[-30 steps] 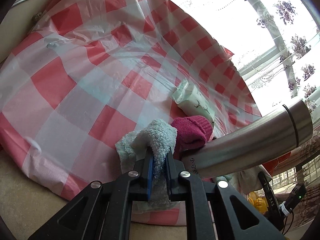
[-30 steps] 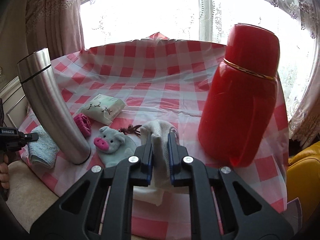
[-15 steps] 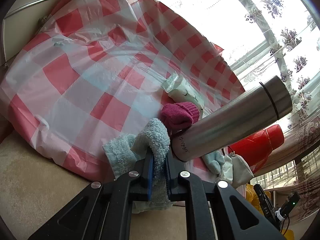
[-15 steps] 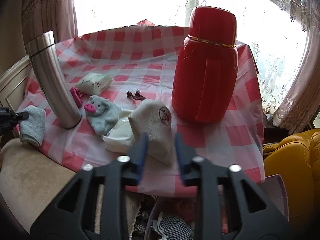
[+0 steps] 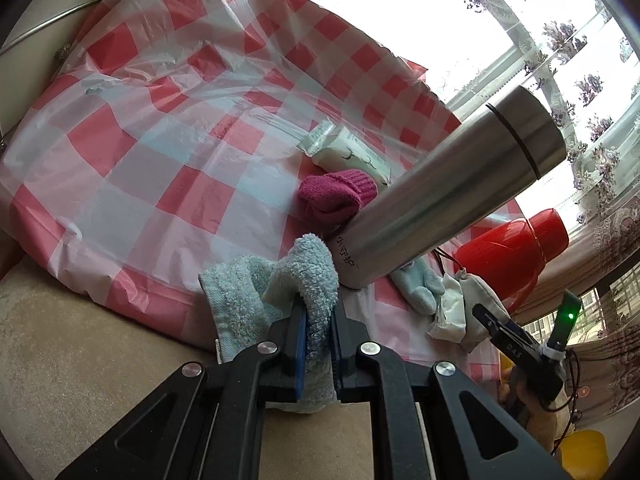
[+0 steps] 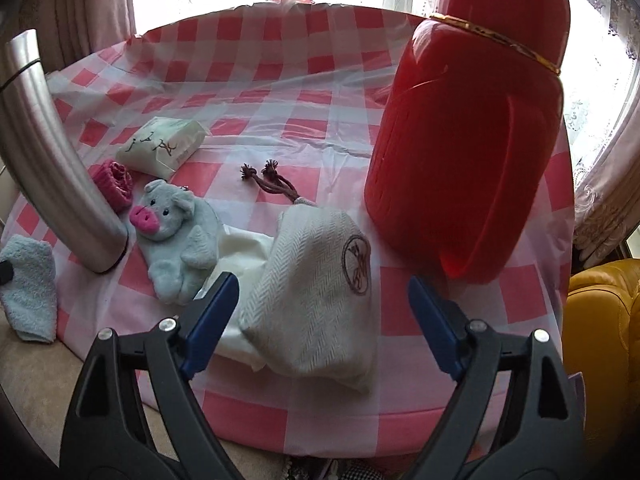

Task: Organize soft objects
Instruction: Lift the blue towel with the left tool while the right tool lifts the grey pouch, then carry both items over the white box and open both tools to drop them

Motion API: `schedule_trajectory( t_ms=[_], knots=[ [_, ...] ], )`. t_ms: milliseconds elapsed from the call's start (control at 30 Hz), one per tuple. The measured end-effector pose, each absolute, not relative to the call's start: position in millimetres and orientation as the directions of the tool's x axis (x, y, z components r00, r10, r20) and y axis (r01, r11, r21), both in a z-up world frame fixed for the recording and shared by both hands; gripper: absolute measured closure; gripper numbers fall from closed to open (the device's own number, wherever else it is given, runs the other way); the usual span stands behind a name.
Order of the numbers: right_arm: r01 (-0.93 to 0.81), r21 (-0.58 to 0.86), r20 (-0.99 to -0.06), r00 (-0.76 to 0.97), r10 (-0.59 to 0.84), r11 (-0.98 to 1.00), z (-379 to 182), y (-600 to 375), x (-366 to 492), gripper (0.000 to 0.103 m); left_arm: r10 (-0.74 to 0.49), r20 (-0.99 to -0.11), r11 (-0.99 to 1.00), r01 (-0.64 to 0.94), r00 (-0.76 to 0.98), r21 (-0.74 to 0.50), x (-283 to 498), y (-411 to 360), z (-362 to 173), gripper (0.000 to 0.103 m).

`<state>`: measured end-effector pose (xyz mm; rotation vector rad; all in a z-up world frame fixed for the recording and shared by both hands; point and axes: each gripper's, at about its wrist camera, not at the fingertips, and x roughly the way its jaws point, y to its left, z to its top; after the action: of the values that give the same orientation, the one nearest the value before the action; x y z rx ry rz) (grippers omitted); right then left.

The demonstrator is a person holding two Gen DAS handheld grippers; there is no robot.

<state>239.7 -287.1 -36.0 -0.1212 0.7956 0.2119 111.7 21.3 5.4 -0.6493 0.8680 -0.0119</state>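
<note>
Left claw [image 5: 316, 322] is clamped on the pale blue terry-cloth towel [image 5: 256, 300], which hangs off the near edge of the round table in its red-and-white checked plastic cloth [image 5: 132, 144]; the fold rides up between my pads, just beside the foot of the tall brushed-steel flask [image 5: 440, 196]. To do this step well, I judge I should draw the towel clear without nudging that flask, keeping the pinch deep on the fold so the loose cloth does not slip. Claw points steeply downward at the table edge. Further right lie the magenta knitted sock [image 6: 114, 182], the grey plush pig with a pink snout [image 6: 176, 232], then the cream herringbone drawstring pouch [image 6: 316, 300]. My right claw [image 6: 322, 320] stands apart, straddling the pouch's near end without pressing it; its jaws have just been closing. It also tilts down, beside the big red plastic thermos jug [image 6: 472, 140].
</note>
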Motion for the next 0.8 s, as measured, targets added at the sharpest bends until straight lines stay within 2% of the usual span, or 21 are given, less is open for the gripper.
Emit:
schedule_trajectory(
  t_ms=[33, 500, 800],
  knots=[
    [-0.237, -0.016, -0.730, 0.667, 0.151, 0.971, -38.2, -287.9, 242.7, 0.063, -0.267, -0.705, 0.814, -0.238, 0.657, -0.530, 111.1, 17.9, 6.4, 0.093],
    [-0.173, 0.017, -0.637, 0.757, 0.144, 0.985, -8.7, -330.4, 171.5, 0.063, -0.288, -0.692, 0.865, -0.131, 0.661, -0.485, 108.6, -26.2, 26.5, 0.093],
    [-0.091, 0.051, -0.606, 0.788, 0.103, 0.995, 3.6, -395.0, 111.3, 0.063, -0.421, -0.636, 0.861, 0.065, 0.647, -0.504, 107.1, -97.8, 50.7, 0.093]
  ],
)
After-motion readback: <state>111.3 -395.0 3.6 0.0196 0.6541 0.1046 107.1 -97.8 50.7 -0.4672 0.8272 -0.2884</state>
